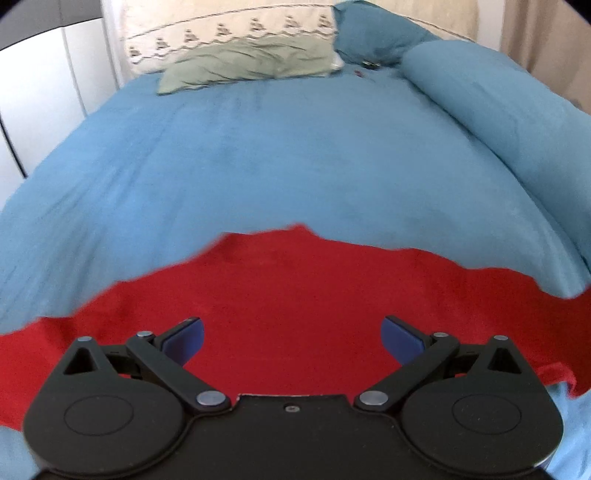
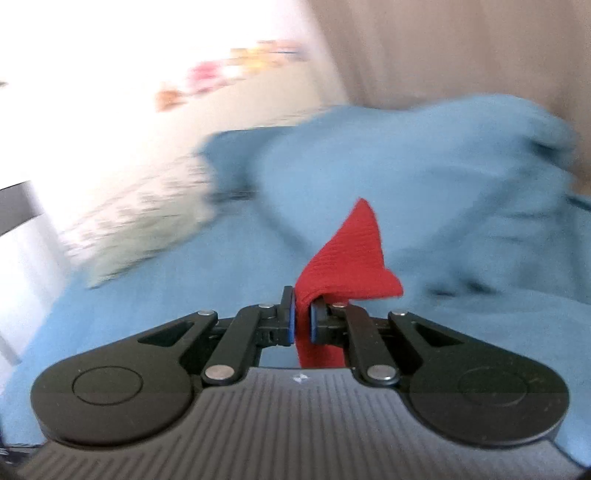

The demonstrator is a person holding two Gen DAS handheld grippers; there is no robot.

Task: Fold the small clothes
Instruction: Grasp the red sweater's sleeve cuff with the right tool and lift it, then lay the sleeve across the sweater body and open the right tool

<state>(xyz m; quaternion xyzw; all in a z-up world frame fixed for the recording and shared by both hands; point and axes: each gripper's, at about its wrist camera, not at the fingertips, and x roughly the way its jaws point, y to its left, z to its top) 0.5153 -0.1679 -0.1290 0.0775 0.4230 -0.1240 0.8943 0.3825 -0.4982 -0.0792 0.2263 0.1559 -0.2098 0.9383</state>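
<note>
A red garment [image 1: 303, 295] lies spread on the blue bedcover [image 1: 258, 155] at the near edge of the bed. My left gripper [image 1: 291, 338] is open, its blue pads wide apart, just above the red cloth and holding nothing. My right gripper [image 2: 303, 319] is shut on a corner of the red garment [image 2: 347, 254]; the pinched cloth stands up in a peak above the jaws, lifted over the bedcover [image 2: 424, 177]. The right wrist view is motion-blurred.
A green pillow [image 1: 251, 62] and a cream patterned pillow [image 1: 229, 29] lie at the head of the bed. A rolled blue duvet [image 1: 491, 103] runs along the right side. White cupboards [image 1: 40, 92] stand to the left.
</note>
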